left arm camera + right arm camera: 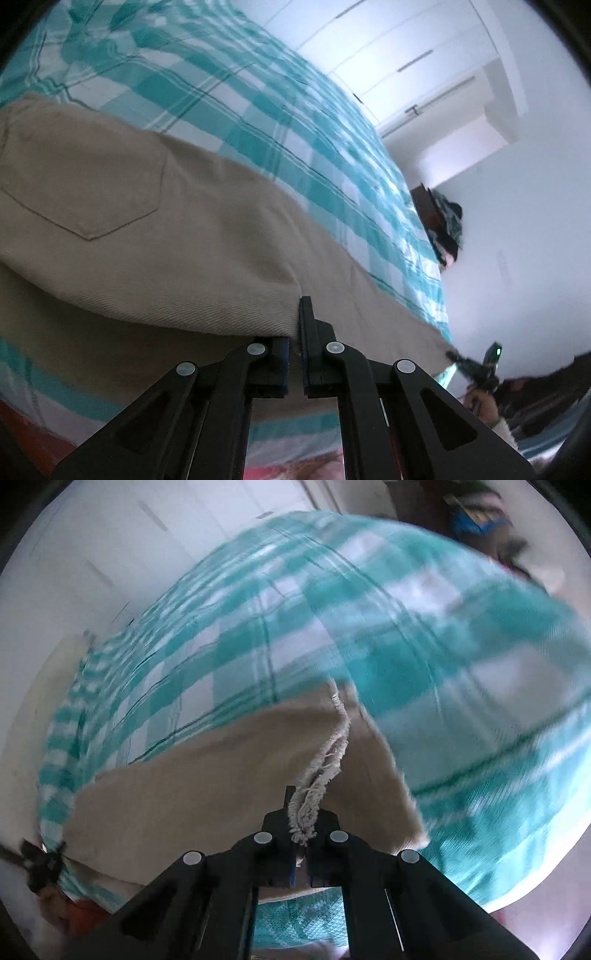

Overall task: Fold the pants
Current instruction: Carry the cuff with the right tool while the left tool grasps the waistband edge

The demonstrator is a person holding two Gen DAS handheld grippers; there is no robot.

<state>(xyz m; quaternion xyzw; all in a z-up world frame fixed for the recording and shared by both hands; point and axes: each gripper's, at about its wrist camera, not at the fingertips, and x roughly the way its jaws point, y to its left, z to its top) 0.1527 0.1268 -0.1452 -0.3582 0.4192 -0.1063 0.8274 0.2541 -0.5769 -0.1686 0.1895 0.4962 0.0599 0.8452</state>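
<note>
Pants: we see beige pants [155, 229] spread across the lower and left part of the left wrist view, lying on a teal and white checked sheet [236, 99]; a back pocket [85, 192] shows at mid left
Fold: a doubled layer of the pants hangs over the lower layer, its rounded edge running to the left claw
Left claw [295, 354]: bottom centre of its view, jaws together and clamped on the pants at that folded edge
Right claw [301, 843]: bottom centre of its view, jaws together and clamped on the frayed hem [325, 760] of a pant leg, which rises up the middle of the frame
Right view: we see the pants as a beige band from lower left to centre, the sheet filling the upper and right part, blurred
Other claw: the right claw shows small at the lower right of the left view
Room: white cupboard doors [399, 55] at upper right of the left view
</note>
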